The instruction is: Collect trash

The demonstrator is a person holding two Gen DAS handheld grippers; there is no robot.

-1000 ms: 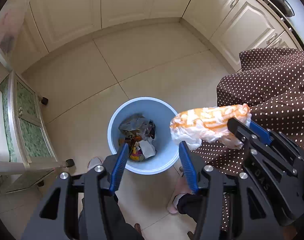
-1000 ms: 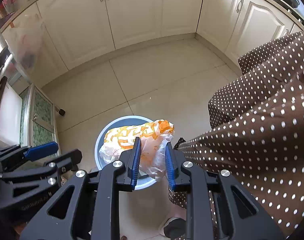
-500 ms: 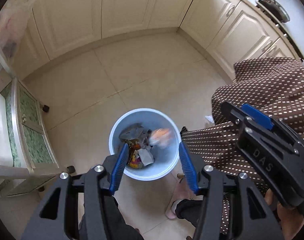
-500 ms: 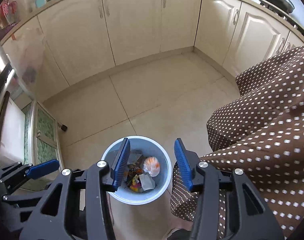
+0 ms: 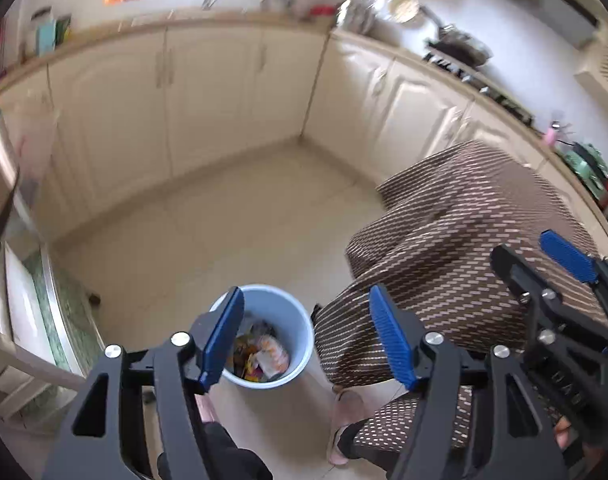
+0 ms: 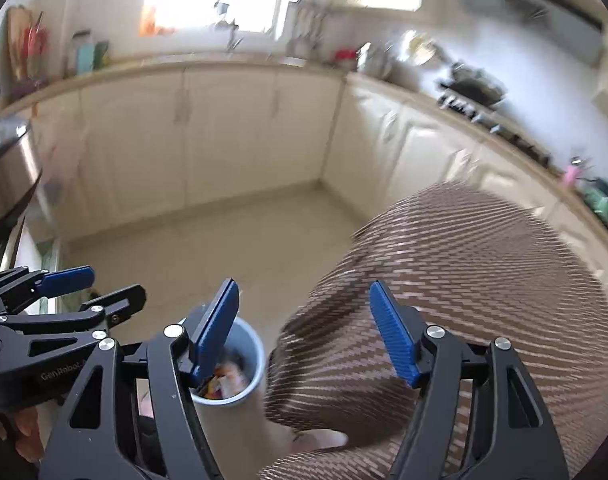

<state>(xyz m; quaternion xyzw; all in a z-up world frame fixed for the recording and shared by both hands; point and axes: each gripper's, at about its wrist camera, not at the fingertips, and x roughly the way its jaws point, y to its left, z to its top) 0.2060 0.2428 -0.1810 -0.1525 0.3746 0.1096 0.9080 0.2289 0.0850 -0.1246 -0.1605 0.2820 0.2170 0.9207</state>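
**Left wrist view: both grippers empty above the bin**

Left wrist view showed the left gripper with its blue pads spread wide and nothing between them, held high over the kitchen floor. Just beyond the left pad stood the light blue trash bin, upright on the beige tiles, holding crumpled wrappers with the orange-and-white plastic bag lying on top. To the right, the right gripper also stood parted and held nothing, in front of the brown dotted skirt. A slippered foot rested beside the bin.

From the right wrist view, the right gripper was likewise spread and empty, the bin partly hidden behind its left pad. The left gripper sat at the left edge. Cream cabinets lined the far wall under a cluttered counter, motion-blurred
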